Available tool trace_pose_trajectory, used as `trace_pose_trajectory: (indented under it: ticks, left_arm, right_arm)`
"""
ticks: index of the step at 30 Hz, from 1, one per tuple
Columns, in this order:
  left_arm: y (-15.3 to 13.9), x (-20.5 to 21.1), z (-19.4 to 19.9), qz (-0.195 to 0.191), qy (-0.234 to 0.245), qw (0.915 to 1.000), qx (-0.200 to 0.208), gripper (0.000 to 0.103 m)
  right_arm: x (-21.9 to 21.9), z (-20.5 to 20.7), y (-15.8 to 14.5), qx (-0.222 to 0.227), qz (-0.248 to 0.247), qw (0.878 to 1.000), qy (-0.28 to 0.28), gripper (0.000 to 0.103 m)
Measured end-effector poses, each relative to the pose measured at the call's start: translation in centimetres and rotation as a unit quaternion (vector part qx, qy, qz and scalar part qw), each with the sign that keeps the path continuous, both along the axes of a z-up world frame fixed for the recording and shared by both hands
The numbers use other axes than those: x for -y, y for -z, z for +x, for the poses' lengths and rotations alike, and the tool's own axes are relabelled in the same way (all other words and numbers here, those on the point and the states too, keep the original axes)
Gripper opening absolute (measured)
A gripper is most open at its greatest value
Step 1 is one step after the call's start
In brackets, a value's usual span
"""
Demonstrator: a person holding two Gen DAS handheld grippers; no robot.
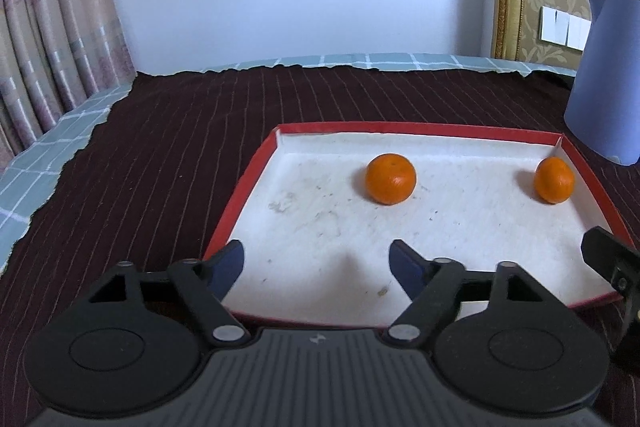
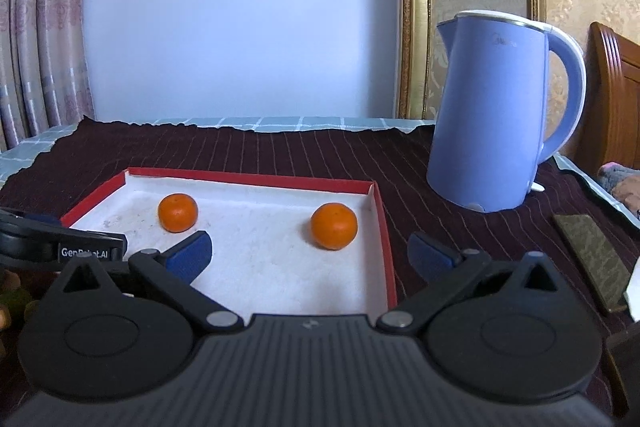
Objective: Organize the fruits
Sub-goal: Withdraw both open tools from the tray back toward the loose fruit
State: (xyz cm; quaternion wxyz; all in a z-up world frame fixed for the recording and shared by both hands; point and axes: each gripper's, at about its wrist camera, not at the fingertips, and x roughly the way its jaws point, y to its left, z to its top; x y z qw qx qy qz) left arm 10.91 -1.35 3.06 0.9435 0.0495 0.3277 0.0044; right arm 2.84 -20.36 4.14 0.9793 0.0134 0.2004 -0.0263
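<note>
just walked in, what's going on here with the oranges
A person holds a gripper in each hand over a red tray on a dark cloth. Two oranges lie apart in the tray, one near the middle and one by the far right corner. The left gripper and the right gripper are both open and empty. A blue kettle stands beside the tray.

Pale wall (image 2: 240, 27), patterned curtain (image 1: 48, 19) (left), gilt frame (image 2: 414, 15), wooden headboard (image 2: 616, 99).
</note>
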Motion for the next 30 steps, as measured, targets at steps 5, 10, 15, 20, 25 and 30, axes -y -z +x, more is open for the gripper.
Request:
trace_pose_trajectory:
  ticks: [5,10,15,20,25,30]
  left_arm:
    - [0.2,-0.7,-1.1,-0.001,-0.004,1.0,0.005,0.082]
    - [0.6,-1.2,-2.1,-0.007,-0.007,0.9999,0.008,0.083]
    - [0.9,-1.5,-2.9,-0.002,-0.014,0.9998,0.016,0.085]
    - [0.6,-2.0,-3.9,-0.009,-0.011,0.9996,0.026,0.089]
    - [0.5,-1.8,-4.7,0.004,-0.015,0.9991,0.038,0.089]
    - [0.4,-2.0,-5.5,0.008,-0.018,0.999,0.041,0.089]
  right_arm:
    - [0.1,-1.5,0.6,0.002,0.014,1.0,-0.009,0.103]
    - [0.2,-2.9,1.1,0.004,0.02,1.0,-0.007,0.103]
    - [0.3,-3.8,1.4,0.005,0.023,1.0,-0.008,0.103]
    - [0.1,-4.6,1.7,0.006,0.019,1.0,-0.015,0.103]
    - [-0.1,-5.4,1.7,0.008,0.014,1.0,-0.022,0.103]
    - [-0.3,-6.1,1.7,0.017,0.001,1.0,-0.022,0.103]
